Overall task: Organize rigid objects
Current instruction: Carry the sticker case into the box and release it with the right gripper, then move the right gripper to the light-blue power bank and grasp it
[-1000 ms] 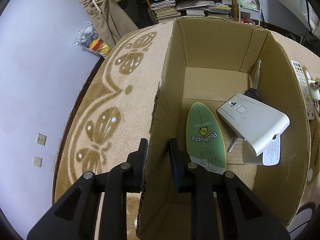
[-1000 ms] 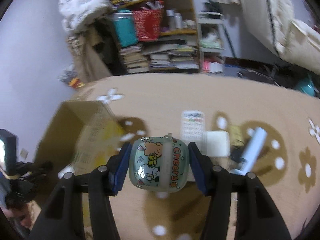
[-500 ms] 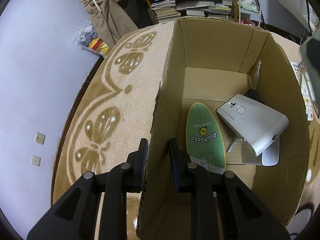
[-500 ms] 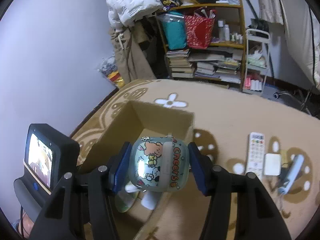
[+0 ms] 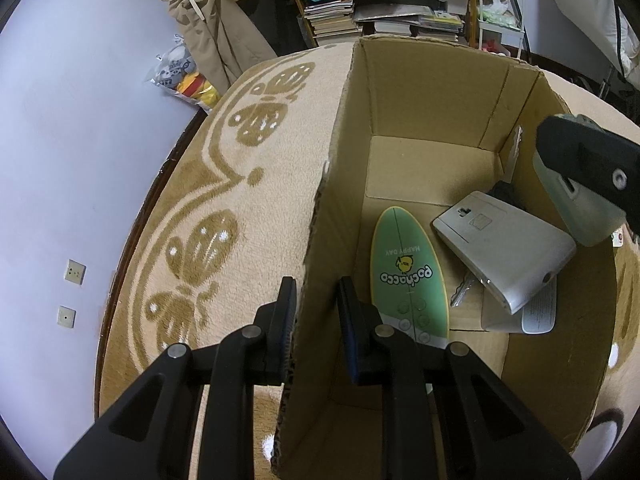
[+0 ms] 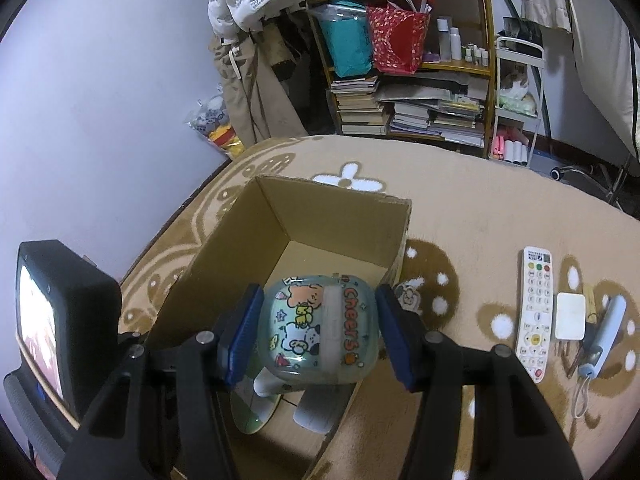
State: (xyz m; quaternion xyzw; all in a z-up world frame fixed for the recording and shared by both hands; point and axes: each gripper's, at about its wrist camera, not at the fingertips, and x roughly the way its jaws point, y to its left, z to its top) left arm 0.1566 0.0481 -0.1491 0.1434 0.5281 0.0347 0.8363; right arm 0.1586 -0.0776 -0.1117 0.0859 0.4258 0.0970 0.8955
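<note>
**Cartoon case poised over the box**

The right gripper [image 6: 318, 330] clamps a cartoon-printed case [image 6: 318, 330] above the cardboard box [image 5: 320, 216], whose wall the nearly closed left gripper [image 5: 316, 320] pinches. The step in hand looks like placement; next, lower it beside the green board [image 5: 408, 272] and release.

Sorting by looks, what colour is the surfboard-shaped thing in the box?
Green surfboard-shaped item with yellow rim and duck; clearest in left wrist view.

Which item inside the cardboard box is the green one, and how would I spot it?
Look into the open brown cardboard box on the beige patterned rug. On its floor, beside a grey-white rectangular plastic device, lies the flat green surfboard-shaped item. Only it is green, oval and printed "Pochacco" with a small yellow character.
</note>
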